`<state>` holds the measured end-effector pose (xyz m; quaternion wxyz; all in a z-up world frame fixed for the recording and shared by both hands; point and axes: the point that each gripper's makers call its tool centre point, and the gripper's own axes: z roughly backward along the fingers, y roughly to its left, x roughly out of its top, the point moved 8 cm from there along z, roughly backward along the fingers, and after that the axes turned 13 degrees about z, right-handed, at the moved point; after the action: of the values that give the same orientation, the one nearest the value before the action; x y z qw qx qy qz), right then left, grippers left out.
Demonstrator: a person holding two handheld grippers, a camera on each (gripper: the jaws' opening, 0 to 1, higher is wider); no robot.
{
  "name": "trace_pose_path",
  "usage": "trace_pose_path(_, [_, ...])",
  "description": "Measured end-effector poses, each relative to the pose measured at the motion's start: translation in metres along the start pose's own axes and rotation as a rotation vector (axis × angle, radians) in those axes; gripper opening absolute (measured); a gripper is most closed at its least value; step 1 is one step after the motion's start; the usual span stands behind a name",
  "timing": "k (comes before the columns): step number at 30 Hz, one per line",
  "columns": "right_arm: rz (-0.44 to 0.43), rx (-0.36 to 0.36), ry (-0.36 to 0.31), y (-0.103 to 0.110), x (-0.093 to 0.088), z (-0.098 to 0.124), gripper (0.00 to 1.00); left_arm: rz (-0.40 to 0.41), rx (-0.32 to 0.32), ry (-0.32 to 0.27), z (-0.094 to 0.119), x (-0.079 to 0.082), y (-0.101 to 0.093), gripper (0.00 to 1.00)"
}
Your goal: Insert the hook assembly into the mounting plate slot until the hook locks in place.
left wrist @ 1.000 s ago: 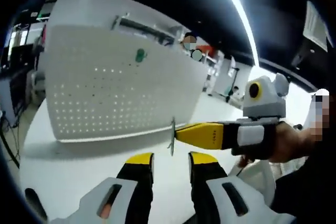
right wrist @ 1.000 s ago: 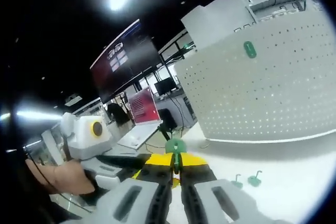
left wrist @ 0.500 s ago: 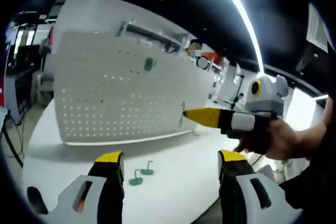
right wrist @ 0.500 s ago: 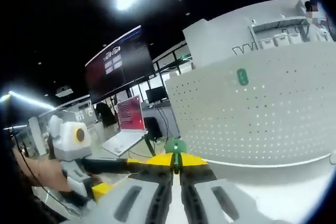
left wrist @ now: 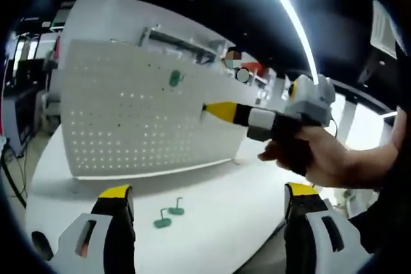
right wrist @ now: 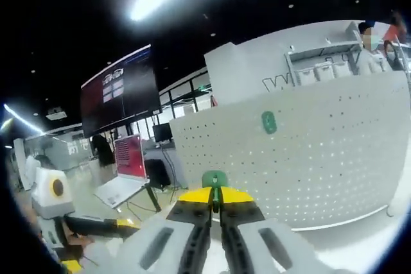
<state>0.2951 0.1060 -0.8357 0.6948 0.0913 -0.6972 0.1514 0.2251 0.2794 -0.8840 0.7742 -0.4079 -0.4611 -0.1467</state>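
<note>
A white pegboard mounting plate [left wrist: 122,126] stands upright on the table, with one green hook [left wrist: 174,79] hanging high on its face. My right gripper [left wrist: 207,110], held in a hand, comes in from the right with its yellow tips close in front of the plate. In the right gripper view its jaws [right wrist: 215,198] are shut on a green hook assembly [right wrist: 214,179], which faces the plate [right wrist: 321,152] below the hung hook [right wrist: 269,122]. My left gripper [left wrist: 209,194] stands wide open and empty, low over the table.
Two loose green hooks [left wrist: 166,216] lie on the white table [left wrist: 218,190] in front of the plate. A laptop with a red screen [right wrist: 128,158] and a large dark wall display [right wrist: 119,97] are off to the left. My left gripper [right wrist: 109,226] shows low left.
My left gripper's jaws have spread from narrow to wide open. My right gripper has carried the green hook assembly up and closer to the pegboard plate.
</note>
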Motion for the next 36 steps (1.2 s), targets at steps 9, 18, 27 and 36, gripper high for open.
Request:
trace_pose_path(9, [0.044, -0.114, -0.041, -0.032, 0.008, -0.016, 0.0, 0.026, -0.01, 0.035, 0.002, -0.007, 0.005, 0.99])
trace_pose_path(18, [0.051, -0.22, -0.082, -0.067, 0.019, -0.034, 0.0, 0.045, -0.011, 0.048, -0.002, -0.009, 0.007, 0.94])
trace_pose_path(27, [0.041, -0.276, -0.088, -0.088, 0.024, -0.06, 0.0, 0.078, -0.043, 0.01, -0.003, 0.002, 0.006, 0.96])
trace_pose_path(36, [0.03, -0.294, -0.053, -0.103, 0.024, -0.092, 0.0, 0.101, -0.037, 0.002, -0.002, 0.007, 0.012, 0.94])
